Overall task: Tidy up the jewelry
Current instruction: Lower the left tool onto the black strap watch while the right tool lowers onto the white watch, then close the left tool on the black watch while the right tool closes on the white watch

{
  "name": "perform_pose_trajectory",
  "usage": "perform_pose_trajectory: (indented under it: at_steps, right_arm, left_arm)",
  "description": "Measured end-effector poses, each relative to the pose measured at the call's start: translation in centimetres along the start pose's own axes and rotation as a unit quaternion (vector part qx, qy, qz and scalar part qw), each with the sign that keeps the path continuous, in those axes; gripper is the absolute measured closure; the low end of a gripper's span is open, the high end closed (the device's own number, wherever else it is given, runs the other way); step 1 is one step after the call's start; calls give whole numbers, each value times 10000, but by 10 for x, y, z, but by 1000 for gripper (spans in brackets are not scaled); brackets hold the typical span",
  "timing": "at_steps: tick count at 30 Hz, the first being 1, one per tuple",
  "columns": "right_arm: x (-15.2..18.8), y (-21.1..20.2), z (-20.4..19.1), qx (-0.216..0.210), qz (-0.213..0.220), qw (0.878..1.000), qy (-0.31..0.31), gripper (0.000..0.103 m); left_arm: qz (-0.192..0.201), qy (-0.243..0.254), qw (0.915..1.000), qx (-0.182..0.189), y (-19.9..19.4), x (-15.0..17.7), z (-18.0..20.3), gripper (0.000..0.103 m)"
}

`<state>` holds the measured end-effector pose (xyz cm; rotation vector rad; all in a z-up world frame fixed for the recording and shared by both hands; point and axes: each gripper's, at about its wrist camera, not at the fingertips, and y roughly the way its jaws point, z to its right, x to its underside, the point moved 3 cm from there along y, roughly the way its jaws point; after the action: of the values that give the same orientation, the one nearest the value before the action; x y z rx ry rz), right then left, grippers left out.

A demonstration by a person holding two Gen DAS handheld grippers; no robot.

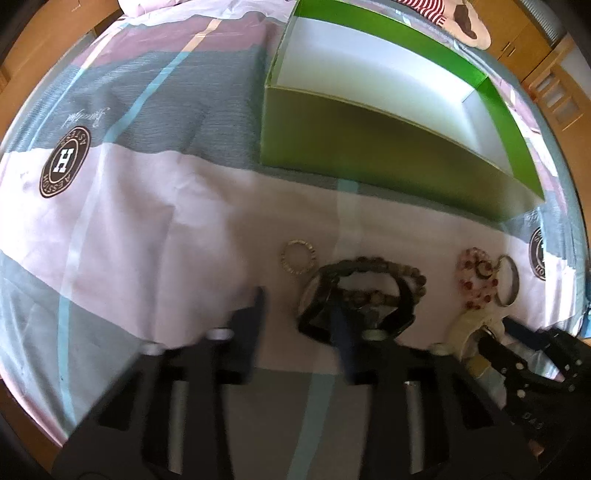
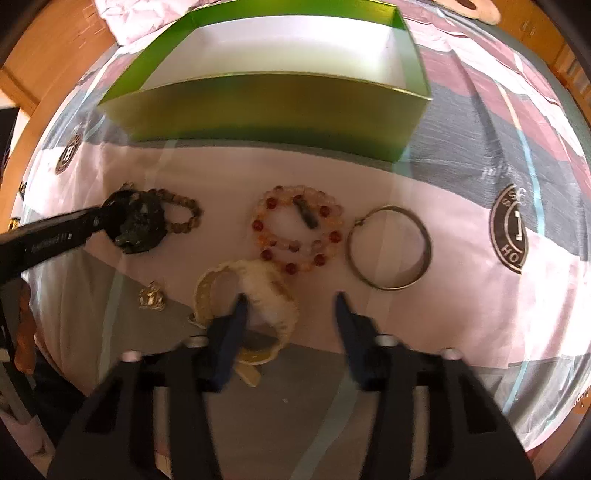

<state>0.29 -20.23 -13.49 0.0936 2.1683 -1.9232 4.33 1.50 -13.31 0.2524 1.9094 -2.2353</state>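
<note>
Both tongs spread wide: left tongs [image 1: 299,314] straddling chunky black bracelet [image 1: 354,306], right tongs [image 2: 291,306] over cream bangle [image 2: 258,295]; empty green cardboard box [image 2: 280,107] awaits.

Black claw [image 2: 290,306] frames, dark-blue fingers [image 2: 347,317], silver bolts.

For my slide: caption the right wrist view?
Open right hand-held gripper approaching cream bangle before an empty green box.

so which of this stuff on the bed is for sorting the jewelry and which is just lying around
Job: green box, dark bangle, brown beads, red beads, metal bangle, cream bangle, small ring, gold charm.

Lying about: bedsheet, striped plush.
</note>
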Motion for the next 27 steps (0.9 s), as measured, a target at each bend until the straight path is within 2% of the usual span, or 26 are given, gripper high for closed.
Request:
perform_pose_trajectory:
  at_steps: [2,5,11,15,19,24,27]
  right_arm:
    - [1,1,-4,82,-2,9999,-108,77]
    - [4,-2,-8,189,77,9996,-202,79]
    - [-1,-21,8,242,477,9985,108,80]
    - [-6,-32,21,280,694,9967,318,85]
    - [-8,-39,20,49,833,9958,366,85]
    - [-13,-38,19,204,857,9953,392,85]
    - [-15,-27,23,142,682,9957,617,77]
  left_arm:
    - [1,38,10000,51,0,0,2,88]
    - [54,120,9999,11,-3,0,8,90]
    - [425,126,9987,266,-27,-2,13,90]
    - [584,85,9974,426,-38,-5,14,90]
    - [560,154,9967,560,-41,-3,17,90]
    - [491,264,9969,559,-39,0,21,90]
    - [395,281,9976,503,-33,2,20,90]
